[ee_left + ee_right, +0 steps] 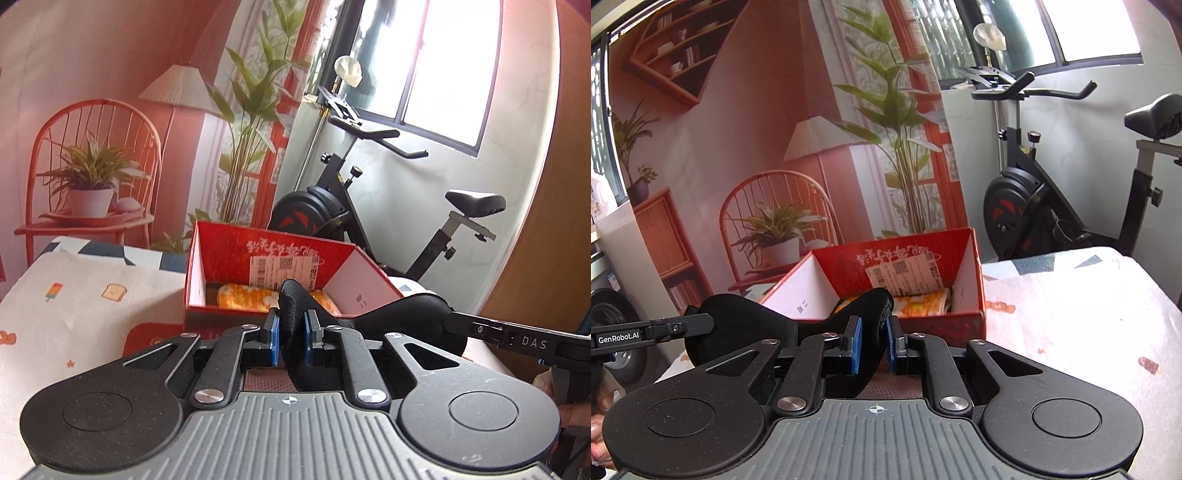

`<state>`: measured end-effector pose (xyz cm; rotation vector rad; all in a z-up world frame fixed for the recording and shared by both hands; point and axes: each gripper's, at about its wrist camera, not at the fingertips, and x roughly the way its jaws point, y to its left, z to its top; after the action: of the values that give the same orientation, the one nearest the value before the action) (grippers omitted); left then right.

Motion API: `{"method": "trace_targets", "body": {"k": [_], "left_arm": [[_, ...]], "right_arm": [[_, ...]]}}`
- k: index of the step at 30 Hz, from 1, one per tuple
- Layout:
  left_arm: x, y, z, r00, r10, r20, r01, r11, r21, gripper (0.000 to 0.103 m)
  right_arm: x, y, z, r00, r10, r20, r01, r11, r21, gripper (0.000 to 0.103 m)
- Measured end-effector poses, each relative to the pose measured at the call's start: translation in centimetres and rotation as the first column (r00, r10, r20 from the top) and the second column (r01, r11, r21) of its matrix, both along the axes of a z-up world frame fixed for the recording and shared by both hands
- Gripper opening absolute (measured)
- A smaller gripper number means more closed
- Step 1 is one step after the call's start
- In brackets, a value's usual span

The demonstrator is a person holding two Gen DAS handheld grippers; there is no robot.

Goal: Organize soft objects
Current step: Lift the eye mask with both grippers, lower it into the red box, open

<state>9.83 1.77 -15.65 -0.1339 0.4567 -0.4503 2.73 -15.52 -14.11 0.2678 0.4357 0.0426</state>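
Note:
A black padded soft mask hangs stretched between both grippers, just in front of the red box. My left gripper is shut on one end, its blue pads pinching the fabric. My right gripper is shut on the other end of the mask. Each view shows the other gripper's fingers clamped on the far lobe: the right one and the left one. Behind the mask stands an open red box with a folded orange-and-white cloth lying inside.
The box rests on a table covered with a pale printed cloth. A black exercise bike stands behind the table by the window. A printed backdrop with a chair, lamp and plants fills the back wall.

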Motion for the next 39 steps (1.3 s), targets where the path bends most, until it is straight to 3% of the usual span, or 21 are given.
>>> {"method": "trace_targets", "body": {"k": [10, 23, 29, 39], "left_arm": [[2.0, -0.9, 2.3, 0.999, 0.004, 0.054, -0.004, 1.000, -0.002, 0.013], [7.7, -2.4, 3.9, 0.996, 0.045, 0.081, -0.048, 0.998, 0.042, 0.013], [11.0, -4.4, 3.5, 0.997, 0.044, 0.070, -0.052, 0.992, 0.112, 0.013], [16.0, -6.7, 0.5, 0.999, 0.031, -0.014, -0.027, 0.976, 0.216, 0.013]], "right_arm": [[3.6, -0.7, 2.9, 0.999, 0.016, 0.027, -0.016, 1.000, -0.018, 0.013], [10.7, -2.3, 3.8, 1.000, 0.003, 0.018, -0.002, 0.999, -0.044, 0.013], [14.8, -2.5, 2.8, 1.000, -0.007, -0.020, 0.005, 0.995, -0.098, 0.013], [20.5, -1.6, -0.9, 0.992, 0.015, -0.124, -0.034, 0.987, -0.158, 0.013]]}}
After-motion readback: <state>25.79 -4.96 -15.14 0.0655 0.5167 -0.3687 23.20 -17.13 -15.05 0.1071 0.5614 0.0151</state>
